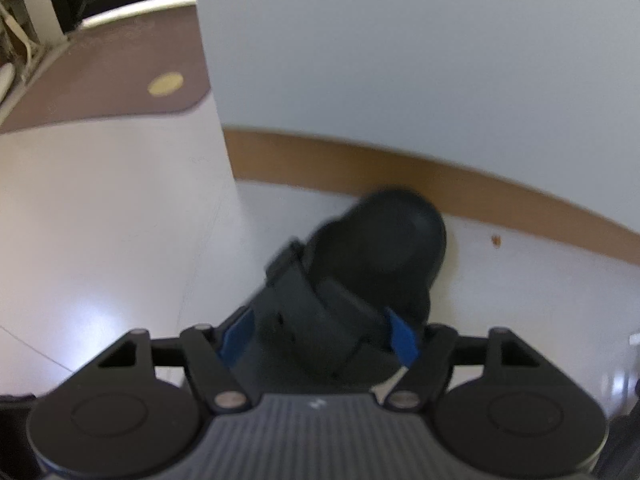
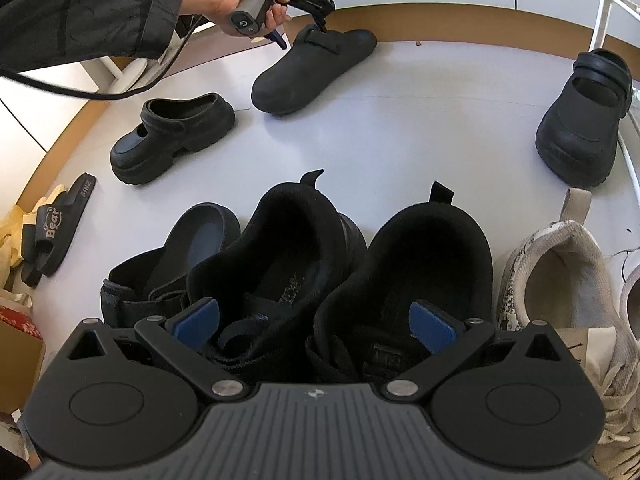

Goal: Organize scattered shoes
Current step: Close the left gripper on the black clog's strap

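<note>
My left gripper [image 1: 320, 338] straddles the strap end of a dark clog [image 1: 376, 252] whose toe points at the brown baseboard; its blue pads [image 1: 402, 340] sit on both sides of the shoe. In the right wrist view the left gripper [image 2: 302, 34] is at the strap of that clog [image 2: 312, 72], which rests on the white floor. My right gripper [image 2: 316, 322] is open and empty, hovering over a pair of black sneakers [image 2: 280, 264] standing side by side.
A chunky black clog [image 2: 172, 140] lies left of centre and its mate [image 2: 584, 116] far right. A black sandal [image 2: 176, 264], a "Bear" slide [image 2: 52, 228] and a beige sneaker [image 2: 560, 280] lie nearby. A white wall corner [image 1: 216, 120] stands left of the clog.
</note>
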Motion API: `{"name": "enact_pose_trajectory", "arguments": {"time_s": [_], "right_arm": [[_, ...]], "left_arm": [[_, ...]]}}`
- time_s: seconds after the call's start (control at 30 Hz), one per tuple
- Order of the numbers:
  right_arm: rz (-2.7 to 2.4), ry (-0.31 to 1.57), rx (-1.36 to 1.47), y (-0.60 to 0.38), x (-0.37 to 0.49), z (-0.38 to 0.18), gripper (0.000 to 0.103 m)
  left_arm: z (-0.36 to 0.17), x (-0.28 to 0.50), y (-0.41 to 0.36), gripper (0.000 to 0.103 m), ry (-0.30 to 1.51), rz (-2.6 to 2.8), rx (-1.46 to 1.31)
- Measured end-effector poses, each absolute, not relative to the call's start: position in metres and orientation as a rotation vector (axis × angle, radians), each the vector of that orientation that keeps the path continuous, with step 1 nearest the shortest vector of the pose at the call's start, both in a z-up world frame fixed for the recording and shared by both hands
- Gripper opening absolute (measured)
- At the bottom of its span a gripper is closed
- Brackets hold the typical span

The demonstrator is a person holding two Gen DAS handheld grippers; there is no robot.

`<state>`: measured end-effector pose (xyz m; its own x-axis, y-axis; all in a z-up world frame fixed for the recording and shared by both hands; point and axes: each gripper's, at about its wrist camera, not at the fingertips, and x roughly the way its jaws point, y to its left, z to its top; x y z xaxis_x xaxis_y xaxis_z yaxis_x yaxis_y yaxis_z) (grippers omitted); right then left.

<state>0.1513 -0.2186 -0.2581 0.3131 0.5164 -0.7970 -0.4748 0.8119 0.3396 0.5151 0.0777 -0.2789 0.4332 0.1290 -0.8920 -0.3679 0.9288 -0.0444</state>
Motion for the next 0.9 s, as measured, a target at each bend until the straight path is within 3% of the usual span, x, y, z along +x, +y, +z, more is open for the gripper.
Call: {"name": "enact_pose_trajectory", "arguments": {"time_s": [0.33,0.9], "right_arm": [[0.642,1.089,0.041,-0.218,0.138,-0.26,0.103],[0.675,1.064,-0.05,-0.203,0.104,-0.25,0.103]], "left_arm": [[-0.275,0.504,0.069,0.048,1.099,0.277,-0.182],[-0.273,0.417,0.085,0.048,1.151,0.237,-0.267]]}}
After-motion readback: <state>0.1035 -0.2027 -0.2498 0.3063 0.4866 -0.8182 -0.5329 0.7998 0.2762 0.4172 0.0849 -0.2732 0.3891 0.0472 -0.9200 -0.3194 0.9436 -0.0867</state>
